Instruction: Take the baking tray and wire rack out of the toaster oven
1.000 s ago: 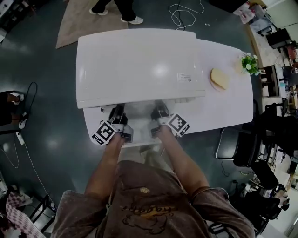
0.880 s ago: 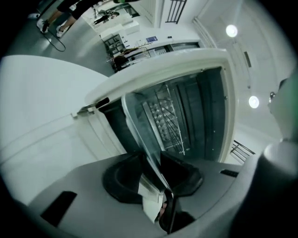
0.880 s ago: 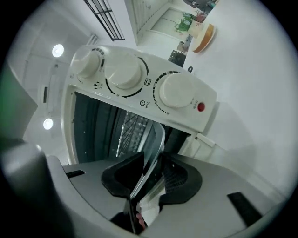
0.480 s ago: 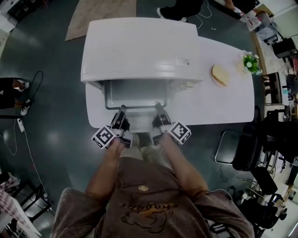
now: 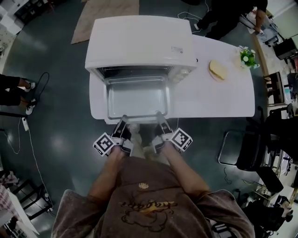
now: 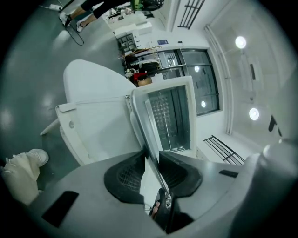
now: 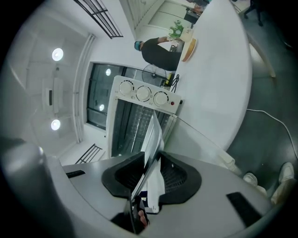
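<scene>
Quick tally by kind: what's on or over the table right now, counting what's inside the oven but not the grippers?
Oven: 1
Tray: 1
Rack: 1
Bread: 1
Plant: 1
Total: 5

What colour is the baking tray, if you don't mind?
Plain silver-grey; the baking tray shows best in the head view.

Left of plant (image 5: 247, 58), tray (image 5: 137, 100) before oven (image 5: 139, 42)

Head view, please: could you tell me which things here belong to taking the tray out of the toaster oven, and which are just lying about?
Job in hand: baking tray, in front of the open toaster oven.
Lying about: bread and potted flowers on the table; rug on the floor.
</scene>
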Demonstrator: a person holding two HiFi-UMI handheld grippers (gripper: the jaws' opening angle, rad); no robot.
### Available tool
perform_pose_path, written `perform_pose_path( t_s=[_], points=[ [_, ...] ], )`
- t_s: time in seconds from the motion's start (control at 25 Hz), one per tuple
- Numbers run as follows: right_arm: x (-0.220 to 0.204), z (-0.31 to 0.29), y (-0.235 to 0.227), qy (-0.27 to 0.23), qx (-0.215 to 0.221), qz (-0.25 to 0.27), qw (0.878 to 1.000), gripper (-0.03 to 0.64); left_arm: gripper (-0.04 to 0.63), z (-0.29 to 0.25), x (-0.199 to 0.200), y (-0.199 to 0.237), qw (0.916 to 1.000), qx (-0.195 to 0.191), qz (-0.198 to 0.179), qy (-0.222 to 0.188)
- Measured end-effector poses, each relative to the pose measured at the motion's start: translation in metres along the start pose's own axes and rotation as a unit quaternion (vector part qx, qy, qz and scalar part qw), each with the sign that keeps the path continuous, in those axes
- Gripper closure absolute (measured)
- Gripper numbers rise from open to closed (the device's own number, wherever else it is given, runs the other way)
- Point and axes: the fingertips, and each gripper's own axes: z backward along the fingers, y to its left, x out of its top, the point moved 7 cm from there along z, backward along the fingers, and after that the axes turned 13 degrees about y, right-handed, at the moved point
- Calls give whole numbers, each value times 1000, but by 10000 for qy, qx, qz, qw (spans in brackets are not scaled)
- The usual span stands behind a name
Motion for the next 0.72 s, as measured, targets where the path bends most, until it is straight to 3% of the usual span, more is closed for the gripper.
perform_pose_path(
  t_s=[0.28,0.44,0.72],
  points=[
    [-12,41,15,-160,219,88,9996,515,505,18,-25,-25,9996,-110,-157,202],
    [-12,74,17,-410,-20,-158,9990,515,506,12,-41,-38,9989,-160,-123,423],
    [7,153,8,-1168,-170,-73,9930,515,505,-33,-90,-63,9906,-413,-352,1256]
  ],
)
